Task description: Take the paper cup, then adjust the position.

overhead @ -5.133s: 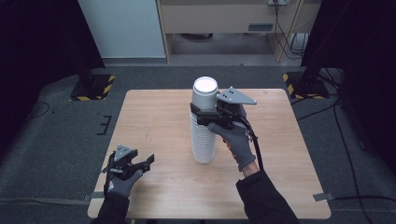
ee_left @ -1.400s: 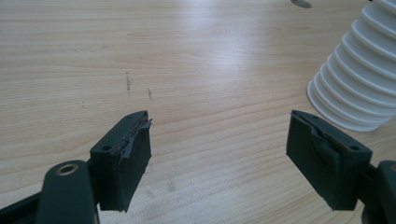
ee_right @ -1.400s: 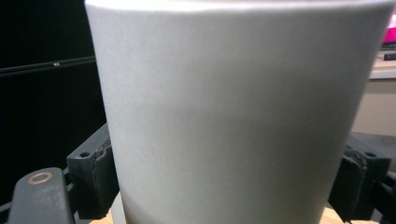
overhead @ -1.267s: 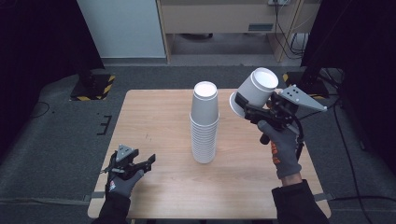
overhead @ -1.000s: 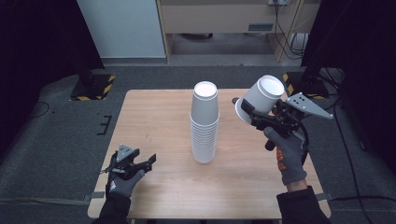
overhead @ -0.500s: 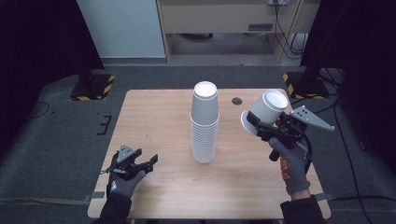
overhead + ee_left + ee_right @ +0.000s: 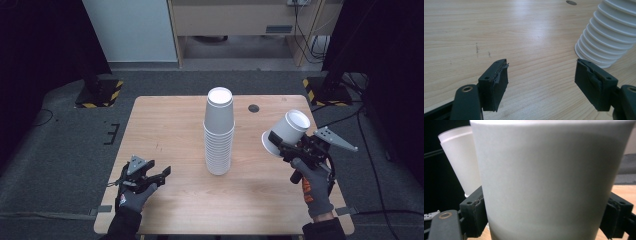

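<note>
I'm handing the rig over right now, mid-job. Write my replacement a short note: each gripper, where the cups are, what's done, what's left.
Right gripper: shut on one white cup, held tilted above the table's right side, its closed end toward the stack.
Left gripper: open, nothing between the jaws, which have just been closing slightly; low over the near left of the table.
Stack of cups: upside down at the table's centre.
Done: one cup lifted off the stack.
Left: probably set this cup down on the right, then go on with the stack.
</note>
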Tool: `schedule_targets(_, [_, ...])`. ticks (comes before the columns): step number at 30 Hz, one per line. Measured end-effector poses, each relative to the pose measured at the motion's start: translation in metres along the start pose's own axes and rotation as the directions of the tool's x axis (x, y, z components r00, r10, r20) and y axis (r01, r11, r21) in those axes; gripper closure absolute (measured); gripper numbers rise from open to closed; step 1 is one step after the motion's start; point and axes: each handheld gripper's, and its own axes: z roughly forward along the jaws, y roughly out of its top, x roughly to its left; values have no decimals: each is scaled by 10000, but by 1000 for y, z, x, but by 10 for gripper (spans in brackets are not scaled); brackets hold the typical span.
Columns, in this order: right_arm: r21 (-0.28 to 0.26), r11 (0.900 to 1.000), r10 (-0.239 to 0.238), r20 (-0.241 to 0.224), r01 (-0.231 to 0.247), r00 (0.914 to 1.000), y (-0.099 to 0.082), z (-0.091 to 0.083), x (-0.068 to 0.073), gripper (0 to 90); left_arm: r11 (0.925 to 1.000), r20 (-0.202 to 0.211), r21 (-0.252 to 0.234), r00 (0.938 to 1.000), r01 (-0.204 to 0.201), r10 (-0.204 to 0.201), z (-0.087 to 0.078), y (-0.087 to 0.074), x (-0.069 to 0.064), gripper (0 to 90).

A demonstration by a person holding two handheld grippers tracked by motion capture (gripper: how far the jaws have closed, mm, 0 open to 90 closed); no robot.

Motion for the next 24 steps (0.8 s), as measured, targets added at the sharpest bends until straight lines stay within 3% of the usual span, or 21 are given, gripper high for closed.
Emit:
schedule_targets(10, [334,9962,800,31,-801,9968,-30,-6,-14,142,9992,456,-323,9987,-226,241,1,3,-16,253])
schedule_targets(18, [425,9922,1173,5,-1172,9931,-38,-10,-18,142,9950,738,-768,9949,-631,687,1,5,-28,236])
schedule_targets(24, [471,9902,1312,35,-1312,9914,-45,-15,-20,142,9937,1048,-837,9910,-745,831,3,6,-37,242])
